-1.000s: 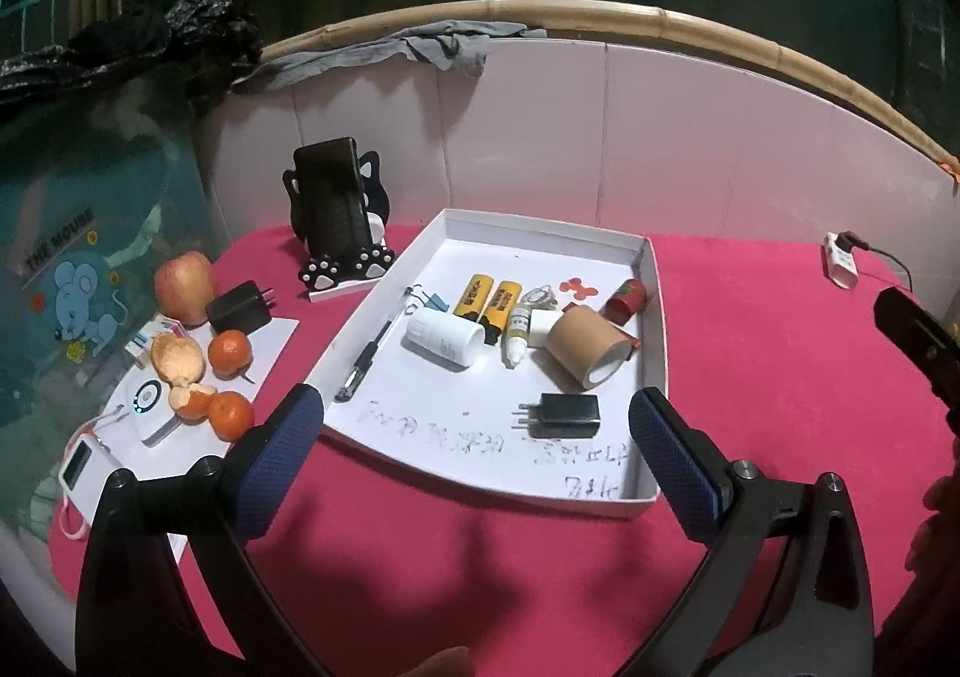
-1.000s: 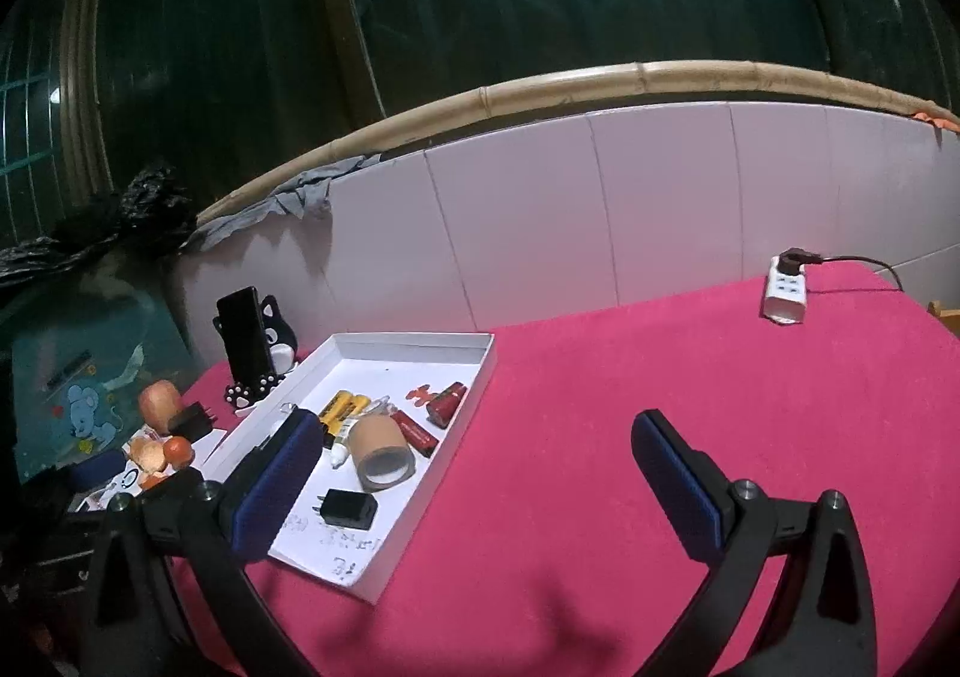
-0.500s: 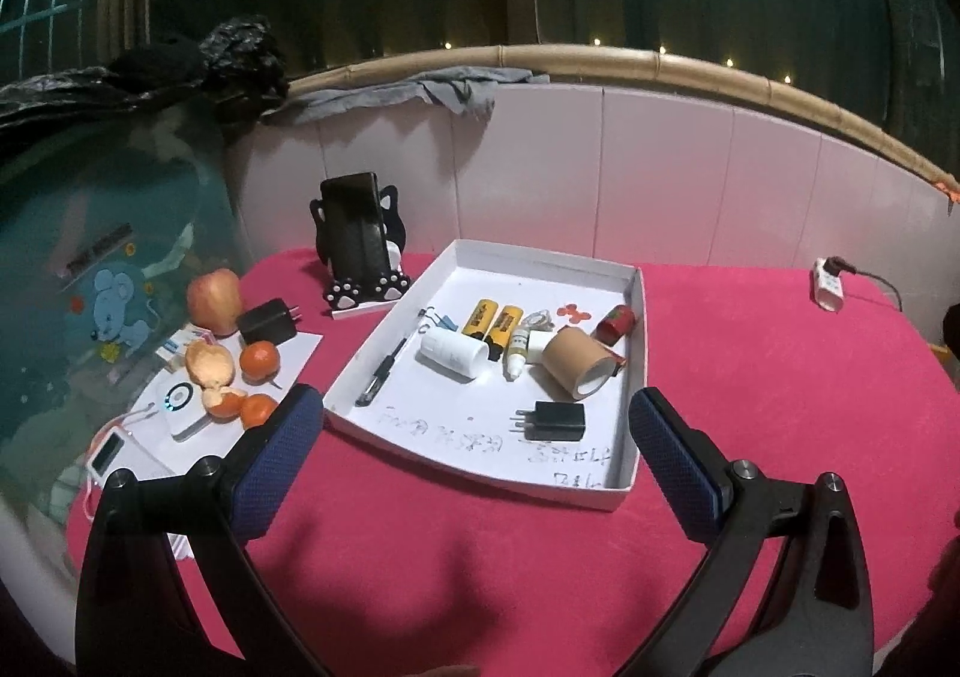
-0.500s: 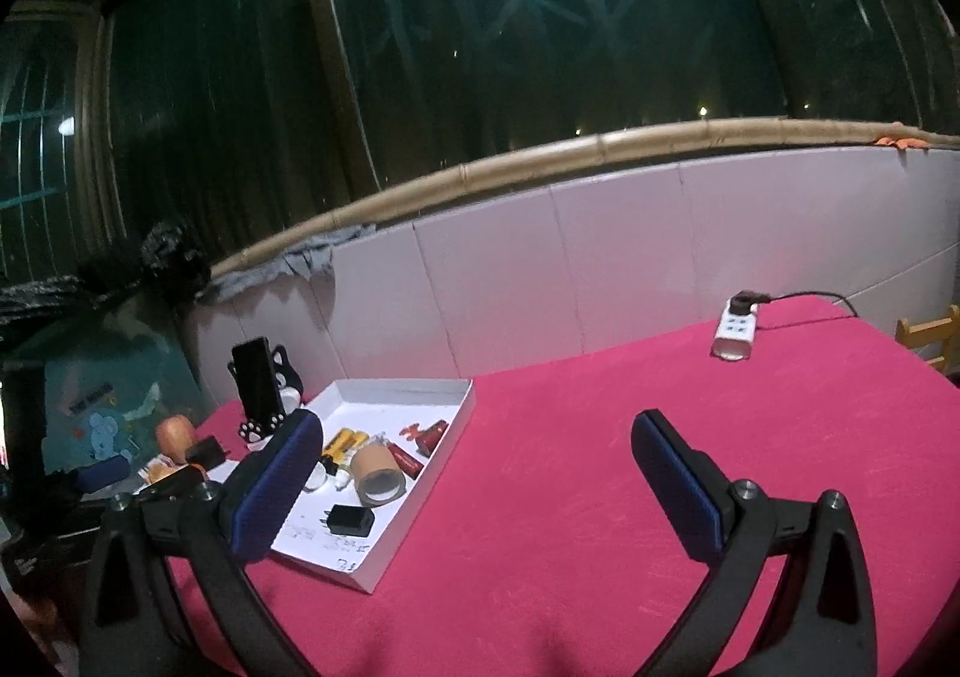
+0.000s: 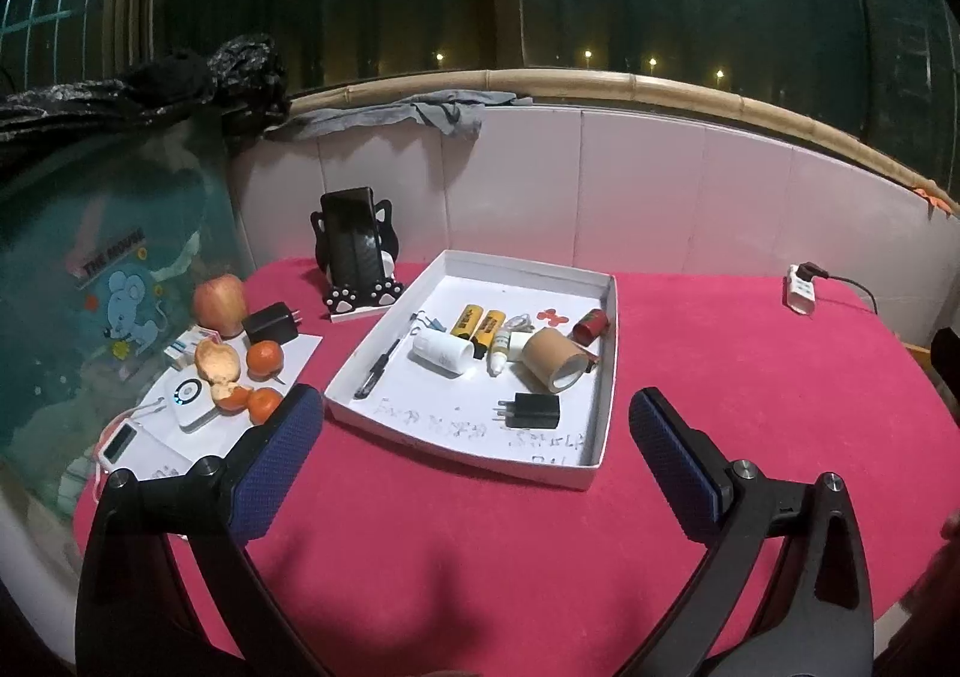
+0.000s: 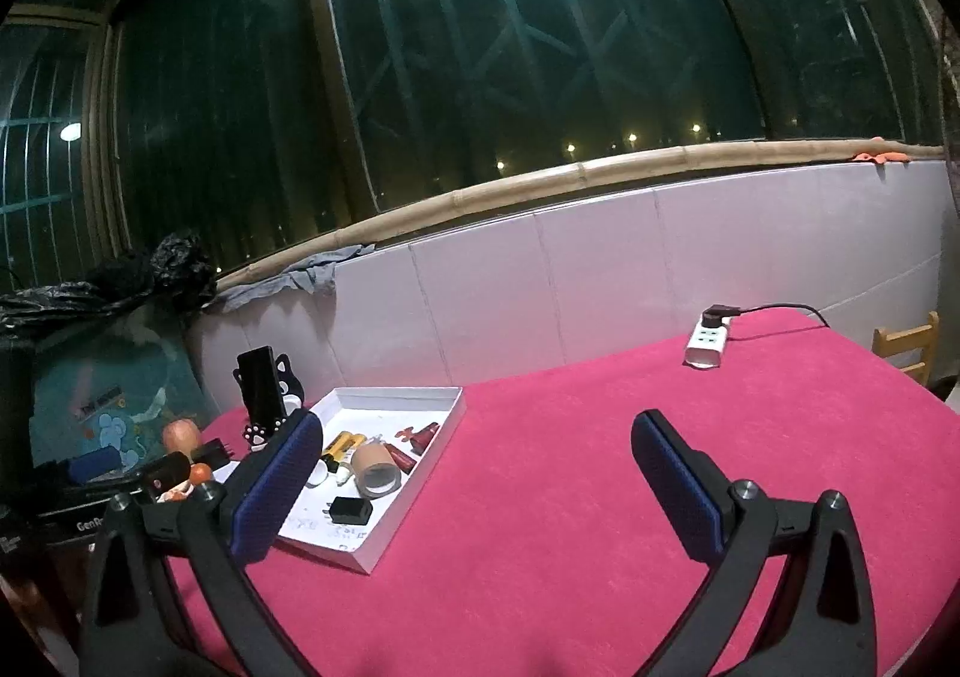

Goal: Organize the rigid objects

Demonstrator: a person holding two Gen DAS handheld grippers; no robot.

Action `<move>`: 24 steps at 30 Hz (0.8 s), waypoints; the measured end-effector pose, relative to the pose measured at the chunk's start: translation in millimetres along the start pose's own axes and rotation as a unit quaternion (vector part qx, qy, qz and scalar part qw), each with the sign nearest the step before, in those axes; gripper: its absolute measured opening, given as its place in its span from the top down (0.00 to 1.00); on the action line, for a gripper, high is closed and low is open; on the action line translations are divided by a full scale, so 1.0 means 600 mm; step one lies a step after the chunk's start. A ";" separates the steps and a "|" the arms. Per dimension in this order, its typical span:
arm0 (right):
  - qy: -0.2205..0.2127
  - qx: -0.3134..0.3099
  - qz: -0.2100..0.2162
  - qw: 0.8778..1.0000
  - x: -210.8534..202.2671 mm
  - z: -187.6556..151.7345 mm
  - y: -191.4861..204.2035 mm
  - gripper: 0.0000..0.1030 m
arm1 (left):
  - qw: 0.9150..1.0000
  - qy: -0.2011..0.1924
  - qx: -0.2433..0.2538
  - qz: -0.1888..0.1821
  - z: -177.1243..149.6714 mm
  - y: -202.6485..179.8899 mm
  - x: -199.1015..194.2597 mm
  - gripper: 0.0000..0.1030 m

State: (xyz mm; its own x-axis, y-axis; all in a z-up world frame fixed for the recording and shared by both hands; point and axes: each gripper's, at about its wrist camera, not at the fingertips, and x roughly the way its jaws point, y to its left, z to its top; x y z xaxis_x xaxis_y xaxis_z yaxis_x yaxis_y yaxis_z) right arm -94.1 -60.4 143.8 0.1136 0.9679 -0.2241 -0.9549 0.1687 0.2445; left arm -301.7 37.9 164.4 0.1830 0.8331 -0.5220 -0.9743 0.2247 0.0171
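A white tray [image 5: 607, 353] lies on the red tablecloth. It holds a black charger [image 5: 531, 410], a brown tape roll [image 5: 552, 359], a white bottle [image 5: 441, 351], two yellow batteries [image 5: 477, 320], a red cylinder [image 5: 590, 324], a dropper bottle [image 5: 500, 353] and a black pen [image 5: 377, 370]. My left gripper [image 5: 474, 425] is open and empty, held above the cloth in front of the tray. My right gripper [image 6: 474, 458] is open and empty, well to the right of the tray [image 6: 444, 434].
Left of the tray lie an apple [image 5: 219, 305], tangerines [image 5: 264, 359], a second black charger [image 5: 271, 322] and small white devices [image 5: 192, 404]. A phone in a cat stand [image 5: 354, 263] stands behind. A white power strip [image 6: 708, 344] lies at the far right by the tiled wall.
Both grippers have drawn back and risen, so the tray looks smaller and farther off. Both have stayed open and empty. Nothing in the tray has moved.
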 end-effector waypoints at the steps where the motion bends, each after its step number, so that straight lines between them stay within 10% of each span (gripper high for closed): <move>1: 0.001 0.001 0.000 1.000 -0.003 -0.001 -0.002 0.00 | 1.000 0.000 0.000 0.000 -0.001 0.000 -0.002 0.00; 24: -0.016 -0.009 -0.005 1.000 -0.064 -0.010 -0.011 0.00 | 1.000 -0.029 0.013 -0.002 -0.024 -0.007 -0.072 0.00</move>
State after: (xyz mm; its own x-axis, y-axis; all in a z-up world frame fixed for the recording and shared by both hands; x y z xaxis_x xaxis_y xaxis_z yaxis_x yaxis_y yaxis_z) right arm -94.0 -99.6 145.0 0.1316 0.9719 -0.1951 -0.9583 0.1751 0.2257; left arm -307.2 -6.0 174.7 0.1958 0.8595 -0.4721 -0.9699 0.2409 0.0365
